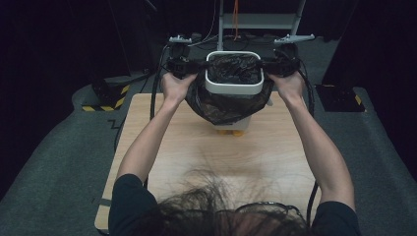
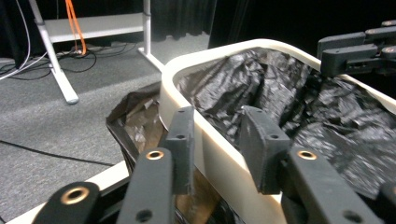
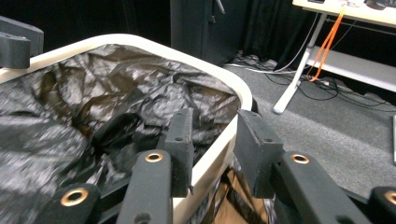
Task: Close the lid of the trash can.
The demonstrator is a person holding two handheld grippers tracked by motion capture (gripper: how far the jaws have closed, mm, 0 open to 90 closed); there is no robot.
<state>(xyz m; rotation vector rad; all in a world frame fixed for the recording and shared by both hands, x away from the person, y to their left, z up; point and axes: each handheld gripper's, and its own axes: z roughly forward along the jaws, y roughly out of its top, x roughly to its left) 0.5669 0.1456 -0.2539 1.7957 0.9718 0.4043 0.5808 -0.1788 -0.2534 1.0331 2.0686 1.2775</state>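
The left gripper straddles the left rim of the white bin standing at the table's far edge, jaws apart; the black bag lines it; the right gripper straddles the right rim, jaws apart.

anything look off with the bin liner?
Yes. The black liner is not seated evenly: it is crumpled inside the white bin and a large loose fold hangs over the near and left sides. Both grippers straddle the rim, left, right, jaws not pinching.

No readable text, labels, brands or numbers on anything in view.
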